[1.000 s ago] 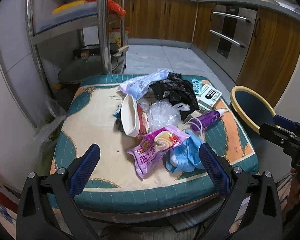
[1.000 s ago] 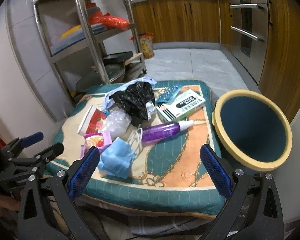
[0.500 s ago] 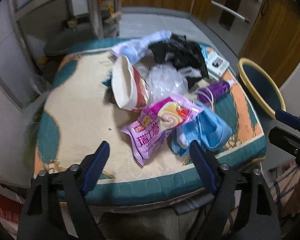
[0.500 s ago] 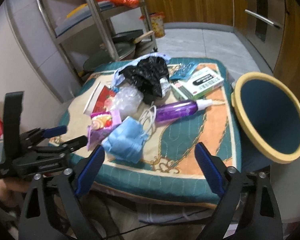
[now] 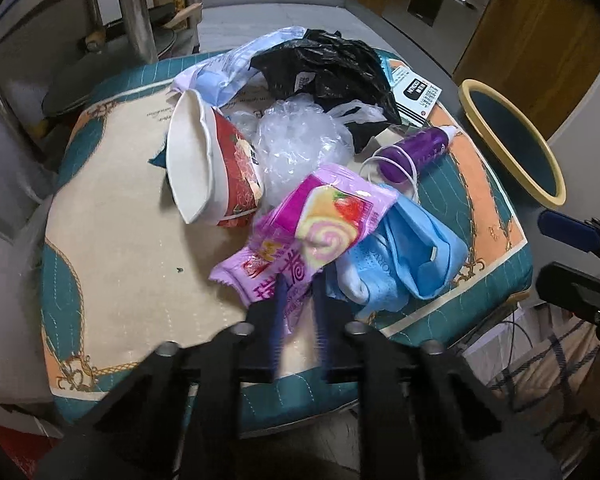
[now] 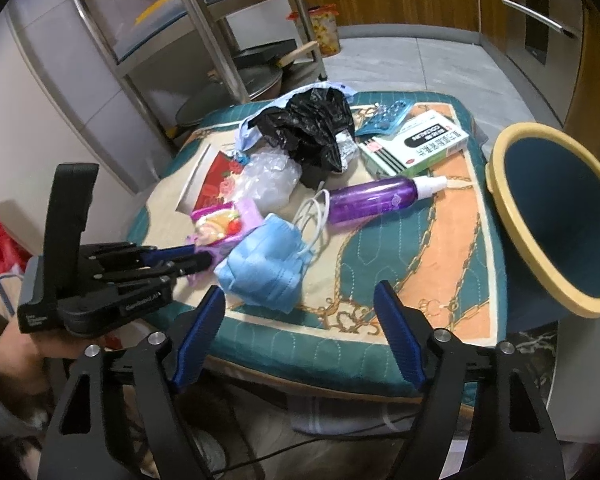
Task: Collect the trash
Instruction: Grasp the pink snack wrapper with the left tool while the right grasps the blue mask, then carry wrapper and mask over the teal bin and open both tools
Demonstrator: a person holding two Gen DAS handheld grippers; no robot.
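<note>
**Pinching the near end of the pink snack wrapper**

Judging the snack wrapper point(image 5: 304, 236) as light, thin and crinkly: likely slippery film, probably empty or nearly so, prone to sliding out of a shallow pinch. Best taken at the flat crimped end nearest the surface edge, well inside the seal rather than at the very corner. Lying near the front of the cushioned surface point(image 5: 112, 248), slanting up and away, its far end leaning on the blue face masks point(image 5: 416, 256) and touching the squashed paper cup point(image 5: 216, 168).

Closing on that near end: left gripper point(image 5: 298, 304) with jaws having just been drawing together, now nearly pressed together with the wrapper's lower edge between them. Looking, from the right wrist view, like the tips point(image 6: 204, 258) meeting the pink film point(image 6: 224, 224) at its near corner; pinching it, by the look of things, though blur making the depth of the bite hard to tell.

Hovering just off the front edge: right gripper point(image 6: 300, 336), jaws having just been narrowing yet standing spread with nothing between them, framing the face masks point(image 6: 266, 268) beyond.

Lying further back: clear crumpled plastic point(image 5: 300, 144), a black bag point(image 5: 332, 68), a purple bottle point(image 5: 416, 152), a printed box point(image 6: 416, 144). Waiting beside the surface on the right: a yellow-rimmed bin point(image 6: 556, 216), the likely place for it all.
</note>
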